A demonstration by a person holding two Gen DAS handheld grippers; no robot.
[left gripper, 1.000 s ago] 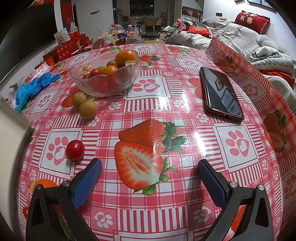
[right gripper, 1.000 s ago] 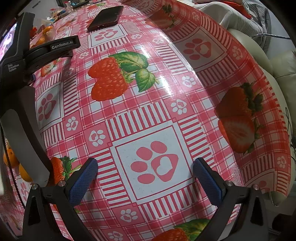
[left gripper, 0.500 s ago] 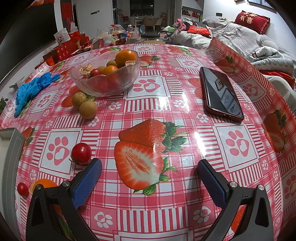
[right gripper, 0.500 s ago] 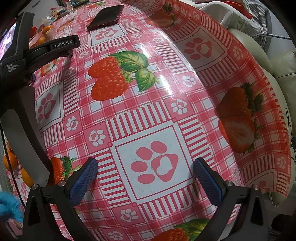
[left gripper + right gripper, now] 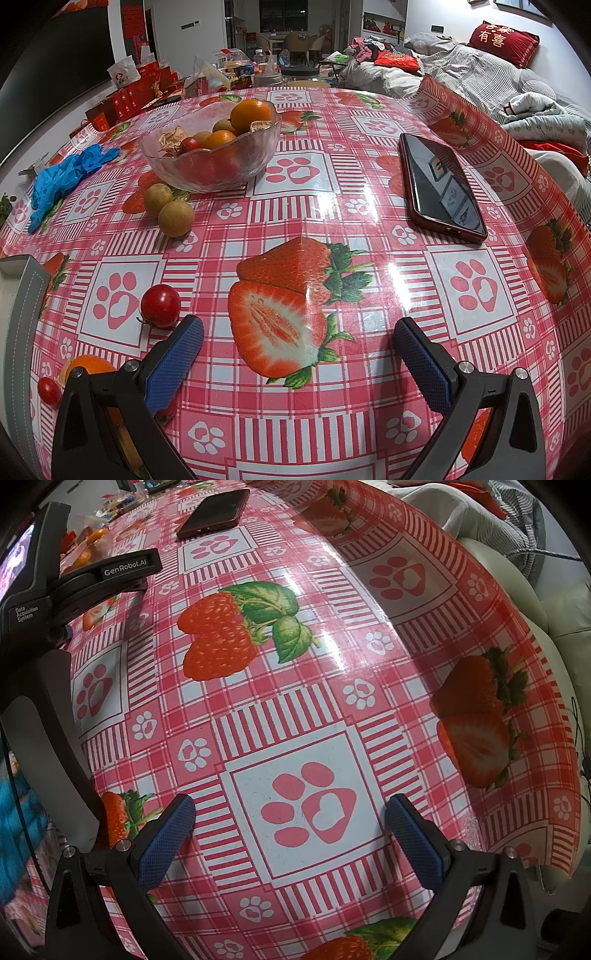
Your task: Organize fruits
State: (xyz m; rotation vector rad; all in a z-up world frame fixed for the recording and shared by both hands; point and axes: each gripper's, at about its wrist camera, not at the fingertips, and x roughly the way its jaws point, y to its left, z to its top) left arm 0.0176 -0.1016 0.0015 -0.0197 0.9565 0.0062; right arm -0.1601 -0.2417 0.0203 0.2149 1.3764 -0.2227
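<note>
Because the red cherry tomato (image 5: 160, 306) lies just ahead of the left gripper (image 5: 297, 334) and off to its left, right beside the tip of the left finger (image 5: 173, 363) but outside the gap, the coming grasp turns on a short sideways shift toward that side before any closing. The left gripper's jaws stand wide apart with nothing between them, hovering over the printed strawberry on the tablecloth (image 5: 295, 221). The tomato is round, so no axis matters; any approach angle should serve. Farther ahead and left sit two brown longans (image 5: 169, 209), touching each other, and beyond them the glass bowl (image 5: 210, 173) already holding oranges and other fruit, the likely destination. Down beside the left finger an orange (image 5: 86, 363) and a smaller tomato (image 5: 48, 391) lie near the table's edge, partly hidden by the gripper body, so their exact spacing is hard to judge. A phone (image 5: 441, 188) lies ahead to the right, well clear of the path to the bowl. The right gripper (image 5: 290, 825), also spread wide and empty, points at bare cloth near the far-right edge with no loose fruit before it, so the left is the nearer hand.
</note>
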